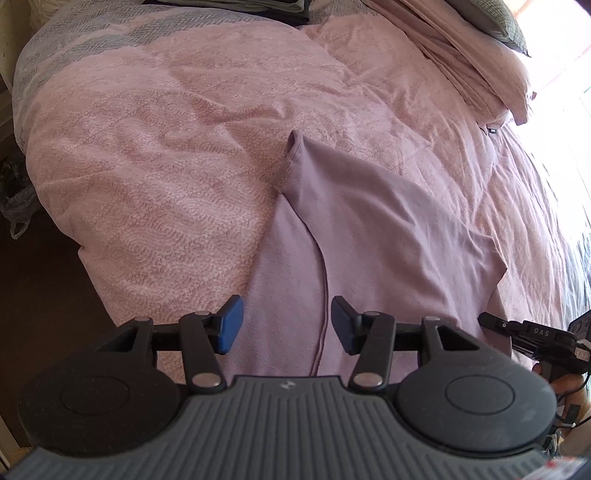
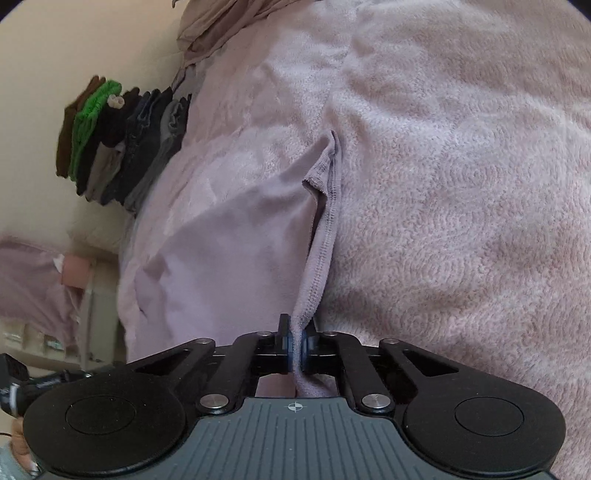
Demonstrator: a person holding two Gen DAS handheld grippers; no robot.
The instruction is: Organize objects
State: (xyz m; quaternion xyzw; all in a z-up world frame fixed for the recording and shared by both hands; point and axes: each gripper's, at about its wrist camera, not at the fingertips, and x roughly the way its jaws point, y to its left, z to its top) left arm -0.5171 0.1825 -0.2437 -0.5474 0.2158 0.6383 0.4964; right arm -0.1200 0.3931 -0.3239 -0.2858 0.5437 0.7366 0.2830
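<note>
Our left tool [image 1: 287, 325] hangs with its blue pads spread above a lilac garment [image 1: 369, 236] lying on the pink bedspread [image 1: 166, 147]; the right tool [image 1: 532, 334] sits at its edge.

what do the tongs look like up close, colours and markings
Both tongs have black linkage arms with silver pivot pins, round black discs at each side and a ribbed grey body. The left tongs carry blue pads and a small white logo; the right tongs show a crosshair mark.

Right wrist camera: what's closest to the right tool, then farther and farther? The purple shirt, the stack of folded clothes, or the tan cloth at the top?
1. Purple shirt, pinched in the right tool.
2. Stack of folded clothes, upper left.
3. Tan cloth, top edge.
</note>
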